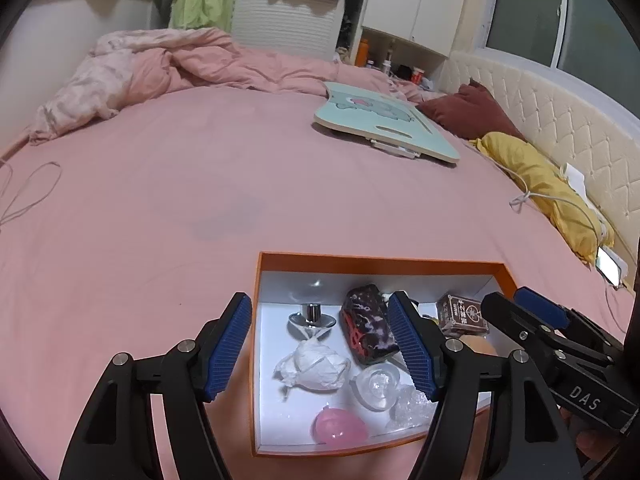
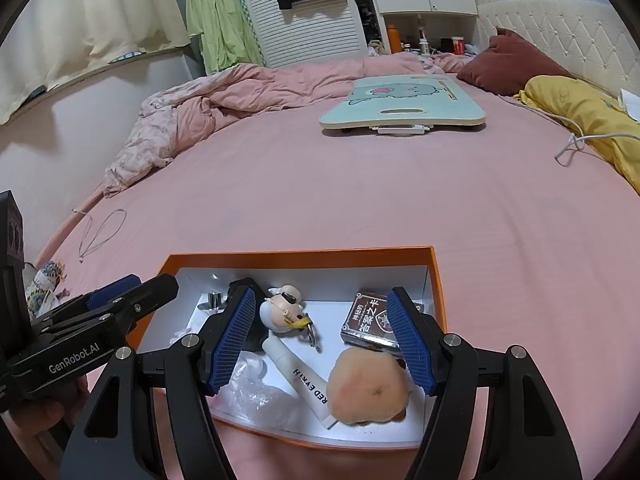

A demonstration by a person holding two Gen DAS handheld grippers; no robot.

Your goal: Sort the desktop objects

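Observation:
An orange box with a white inside (image 1: 360, 262) (image 2: 304, 254) lies on the pink bed. In the left wrist view it holds a metal knob (image 1: 312, 316), a dark marbled pack (image 1: 366, 326), crumpled white tissue (image 1: 314, 370), a clear plastic piece (image 1: 376, 386) and a pink ball (image 1: 340, 428). In the right wrist view it holds a pig figure keychain (image 2: 284, 308), a white tube (image 2: 298, 380), a brown card box (image 2: 366, 320), a peach plush (image 2: 370, 388) and clear wrap (image 2: 256, 396). My left gripper (image 1: 320, 348) is open above the box's left half. My right gripper (image 2: 320, 344) is open above its right half. Both are empty.
A teal lap desk (image 1: 384, 124) (image 2: 404, 108) sits farther back on the bed. A rumpled pink duvet (image 1: 160, 64) lies at the back left. Maroon (image 2: 516, 62) and yellow (image 2: 580, 116) pillows and a white cable (image 2: 576, 140) lie at the right by the headboard. A thin cord (image 2: 100, 236) lies at the left.

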